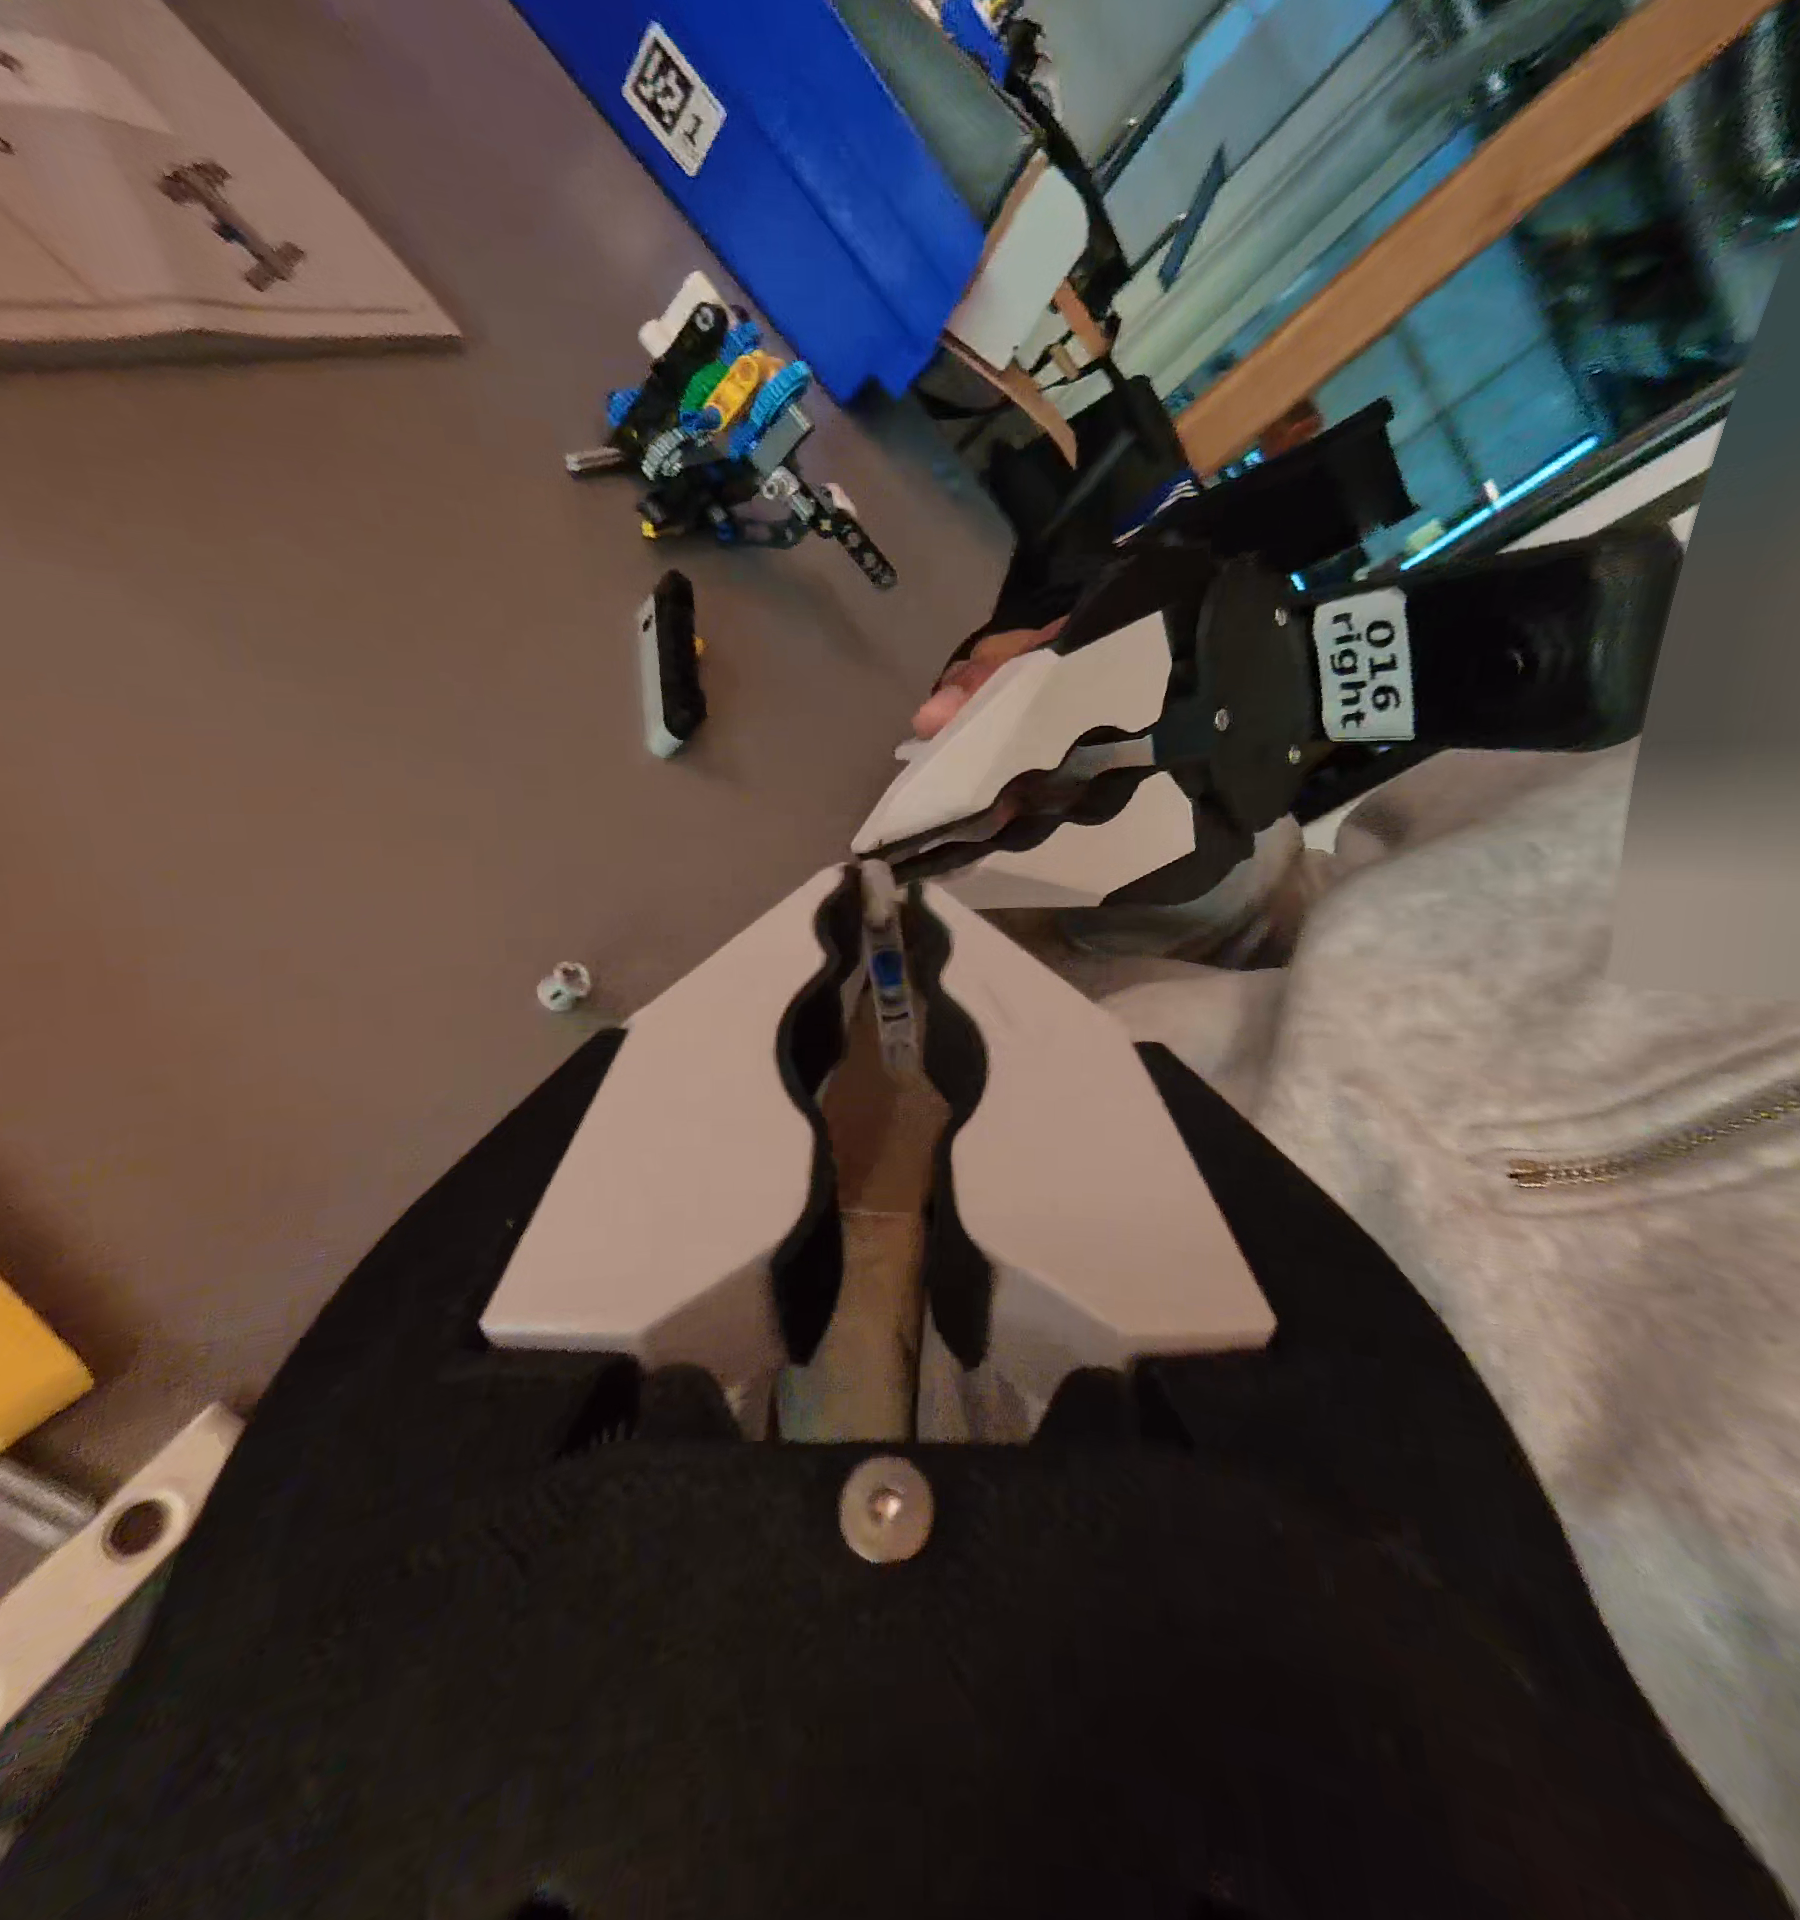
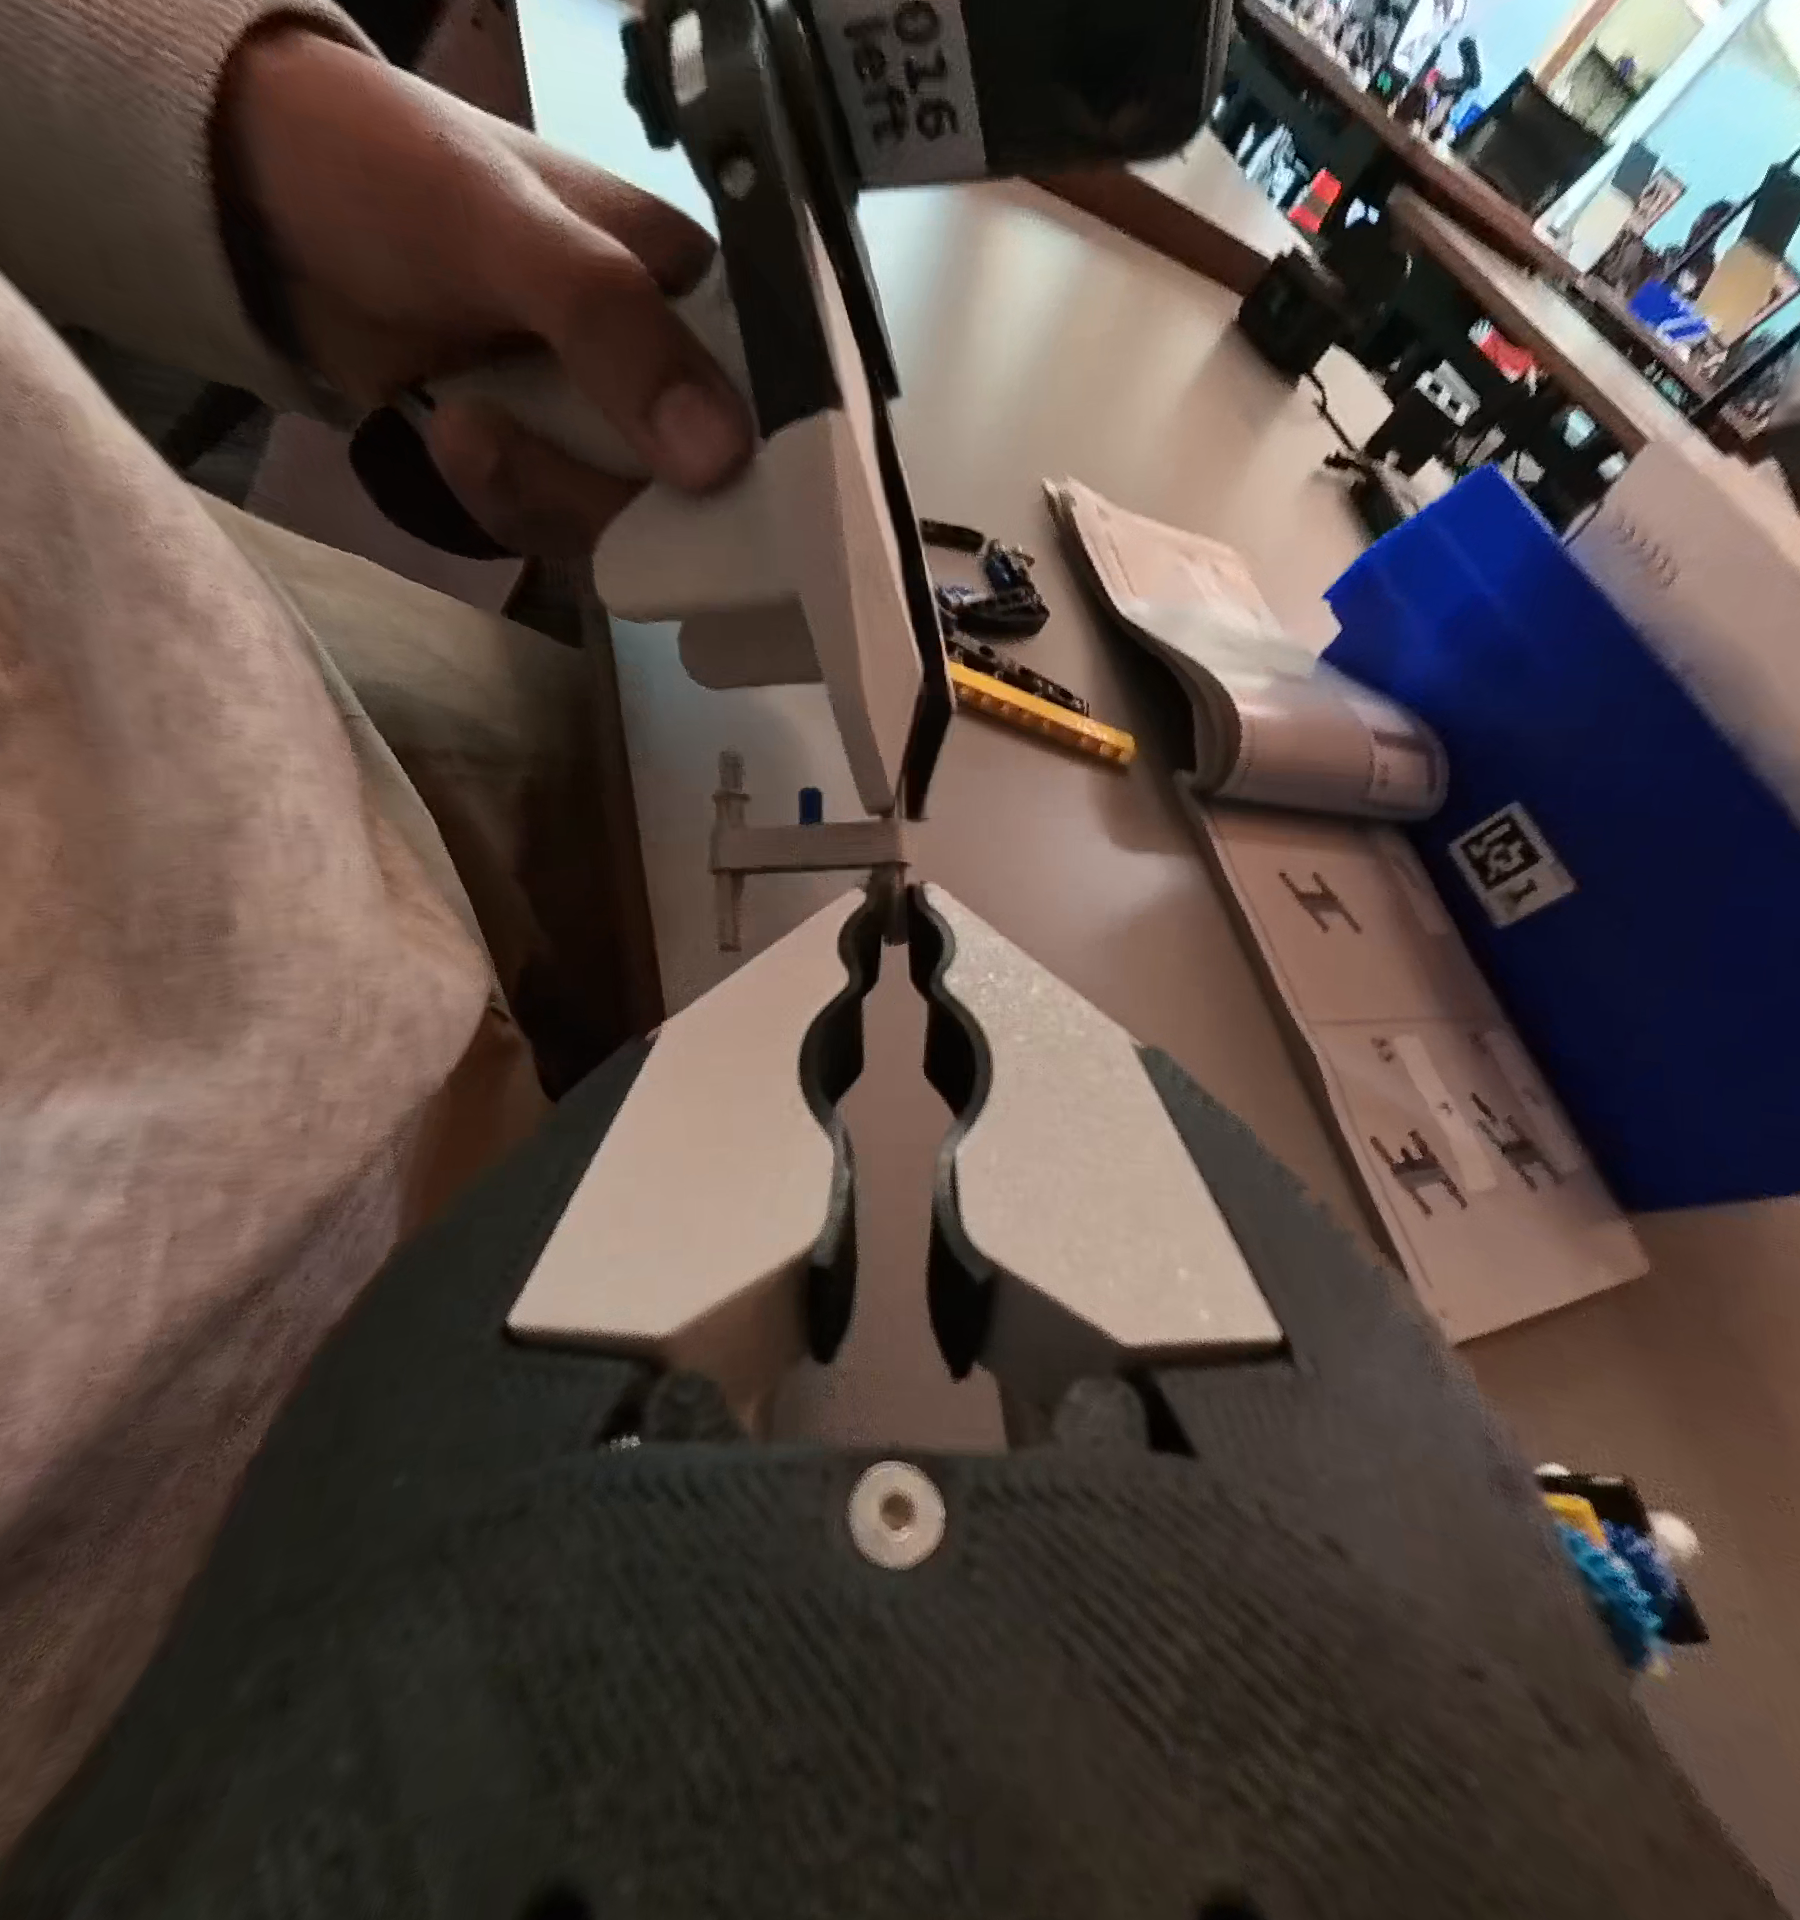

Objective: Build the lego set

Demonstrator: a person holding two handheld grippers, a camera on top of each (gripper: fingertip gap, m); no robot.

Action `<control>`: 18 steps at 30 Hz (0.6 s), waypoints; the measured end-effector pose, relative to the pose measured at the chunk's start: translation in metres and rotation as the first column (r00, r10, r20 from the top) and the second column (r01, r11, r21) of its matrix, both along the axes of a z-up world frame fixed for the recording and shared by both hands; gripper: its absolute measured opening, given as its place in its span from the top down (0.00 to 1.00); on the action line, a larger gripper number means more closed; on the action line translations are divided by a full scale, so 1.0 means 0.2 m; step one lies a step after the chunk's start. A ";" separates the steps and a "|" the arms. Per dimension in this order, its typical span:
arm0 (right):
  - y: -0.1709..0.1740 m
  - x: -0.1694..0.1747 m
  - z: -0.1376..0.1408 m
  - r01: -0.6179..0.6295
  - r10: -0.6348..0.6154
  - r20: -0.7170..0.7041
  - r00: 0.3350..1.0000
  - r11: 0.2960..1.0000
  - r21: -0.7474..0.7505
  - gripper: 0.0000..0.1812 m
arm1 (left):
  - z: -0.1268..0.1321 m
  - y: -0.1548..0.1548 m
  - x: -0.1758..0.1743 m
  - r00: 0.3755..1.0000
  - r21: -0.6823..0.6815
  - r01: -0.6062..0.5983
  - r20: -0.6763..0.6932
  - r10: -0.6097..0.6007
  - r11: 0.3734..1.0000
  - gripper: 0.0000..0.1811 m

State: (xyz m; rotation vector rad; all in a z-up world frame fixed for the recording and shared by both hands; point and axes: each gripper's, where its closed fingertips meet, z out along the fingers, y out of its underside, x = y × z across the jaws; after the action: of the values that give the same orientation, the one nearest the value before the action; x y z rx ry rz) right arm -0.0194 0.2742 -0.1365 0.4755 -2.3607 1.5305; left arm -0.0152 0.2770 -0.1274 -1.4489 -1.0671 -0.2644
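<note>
Two tongs [image 1: 880, 883] [image 2: 891, 904], one grey beam [image 2: 813, 844]

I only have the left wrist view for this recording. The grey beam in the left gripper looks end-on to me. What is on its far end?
Observer: From the right wrist view, the grey beam carries a grey axle crosswise at its far end, and a blue pin stands up from it.
Operator: Is the right gripper gripping anything?
Observer: Yes, the right gripper pinches a small grey piece right under the beam's near end.
Operator: Any loose parts I miss?
Observer: A yellow beam lies beside the open instruction booklet.
</note>
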 end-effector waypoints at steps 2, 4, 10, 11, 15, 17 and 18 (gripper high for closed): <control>-0.01 0.01 0.02 -0.009 0.009 0.009 1.000 1.000 -0.023 0.98 | 0.01 -0.01 0.01 1.000 0.020 0.006 0.007 -0.006 1.000 0.99; -0.01 0.02 0.04 -0.012 0.015 0.051 0.999 0.998 -0.055 0.98 | 0.03 -0.02 0.01 1.000 0.050 0.008 0.007 -0.008 0.999 0.99; -0.01 -0.01 0.14 0.029 0.025 0.311 0.950 0.986 -0.166 0.94 | 0.12 -0.05 0.01 1.000 0.236 -0.006 0.013 0.003 0.972 0.99; -0.01 -0.02 0.16 0.043 0.025 0.371 0.928 0.984 -0.175 0.93 | 0.14 -0.05 0.01 1.000 0.273 -0.008 0.015 0.004 0.962 0.99; -0.04 0.00 0.19 0.074 0.076 0.689 0.721 0.980 -0.186 0.88 | 0.18 -0.09 0.00 1.000 0.361 -0.021 0.008 0.020 0.932 0.99; -0.05 0.03 0.21 0.053 0.139 0.784 0.605 0.975 -0.214 0.88 | 0.20 -0.10 0.00 1.000 0.374 -0.022 -0.005 0.026 0.927 0.99; -0.05 0.03 0.23 0.056 0.160 0.807 0.569 0.971 -0.233 0.89 | 0.21 -0.10 0.00 1.000 0.377 -0.022 -0.012 0.028 0.926 0.99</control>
State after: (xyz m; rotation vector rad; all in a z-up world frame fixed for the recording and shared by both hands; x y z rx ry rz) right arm -0.0140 0.2640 -0.0908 -0.3526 -2.7057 2.4190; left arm -0.0152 0.2576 -0.0863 -1.0888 -0.9587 -0.4149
